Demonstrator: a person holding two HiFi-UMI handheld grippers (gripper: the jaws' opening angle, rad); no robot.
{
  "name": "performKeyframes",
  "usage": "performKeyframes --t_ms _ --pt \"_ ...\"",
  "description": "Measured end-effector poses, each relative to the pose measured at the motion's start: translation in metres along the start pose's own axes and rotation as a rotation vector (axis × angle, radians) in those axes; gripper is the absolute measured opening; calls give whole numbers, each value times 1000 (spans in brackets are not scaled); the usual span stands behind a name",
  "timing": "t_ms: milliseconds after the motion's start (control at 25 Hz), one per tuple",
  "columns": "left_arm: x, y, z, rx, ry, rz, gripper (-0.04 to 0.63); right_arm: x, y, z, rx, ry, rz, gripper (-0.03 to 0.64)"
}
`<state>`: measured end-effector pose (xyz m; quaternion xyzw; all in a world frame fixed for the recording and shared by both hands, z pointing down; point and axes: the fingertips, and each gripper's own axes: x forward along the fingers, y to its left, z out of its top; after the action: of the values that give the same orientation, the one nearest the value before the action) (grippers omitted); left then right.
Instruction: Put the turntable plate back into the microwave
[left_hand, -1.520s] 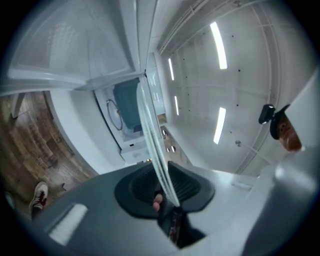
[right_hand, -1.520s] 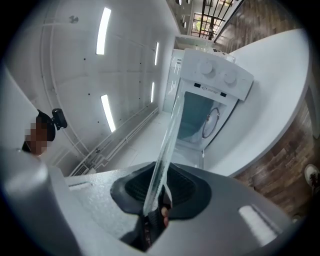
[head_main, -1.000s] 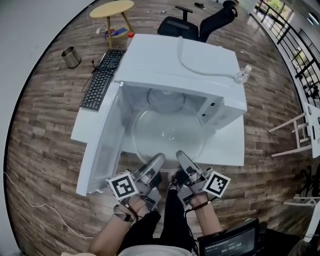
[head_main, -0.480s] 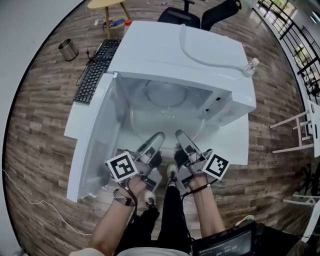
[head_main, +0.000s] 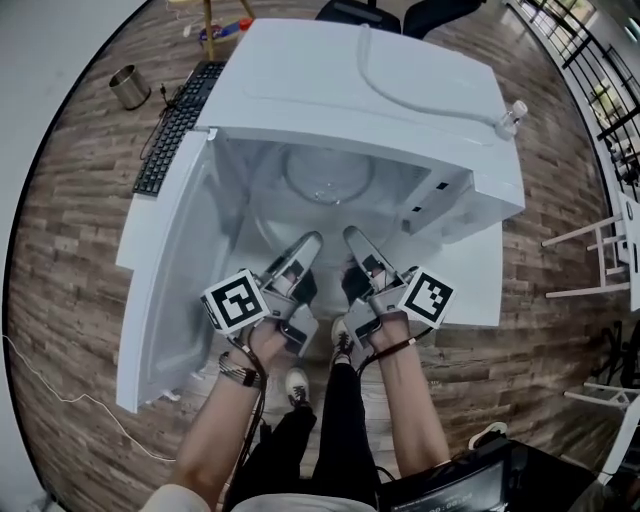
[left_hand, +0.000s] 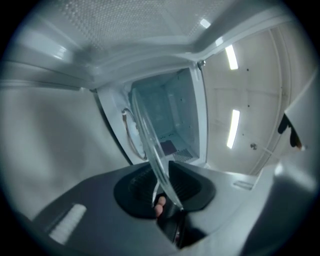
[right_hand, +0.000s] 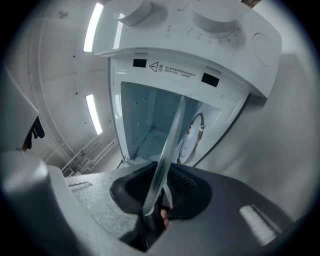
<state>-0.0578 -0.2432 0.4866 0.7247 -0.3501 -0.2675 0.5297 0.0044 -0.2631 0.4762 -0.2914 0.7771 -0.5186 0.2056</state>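
The white microwave (head_main: 330, 80) stands on a white table with its door (head_main: 165, 270) swung open to the left. The clear glass turntable plate (head_main: 325, 215) lies roughly level, mostly inside the cavity. My left gripper (head_main: 305, 245) has the plate's near rim between its jaws, which are opening. My right gripper (head_main: 355, 240) is shut on the same rim just to the right. In the left gripper view the plate (left_hand: 150, 145) runs edge-on out of the left gripper (left_hand: 167, 192) into the cavity. The right gripper view shows the plate (right_hand: 170, 145) the same way, coming out of the right gripper (right_hand: 155, 200).
A pale hose (head_main: 420, 100) lies across the microwave's top. A black keyboard (head_main: 170, 125) lies on the table (head_main: 470, 290) left of the door, and a metal bin (head_main: 130, 87) stands on the wooden floor. White racks (head_main: 600, 270) stand at the right.
Both grippers have carried the plate forward, from in front of the opening to well inside the cavity. The microwave now fills more of the head view.
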Motion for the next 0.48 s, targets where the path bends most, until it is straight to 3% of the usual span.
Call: performKeyframes --t_ms 80,480 --pt "6 1 4 -17 -12 -5 86 5 -4 4 2 -10 -14 66" --pt "26 14 18 86 23 34 92 21 -20 19 -4 -4 -36 67"
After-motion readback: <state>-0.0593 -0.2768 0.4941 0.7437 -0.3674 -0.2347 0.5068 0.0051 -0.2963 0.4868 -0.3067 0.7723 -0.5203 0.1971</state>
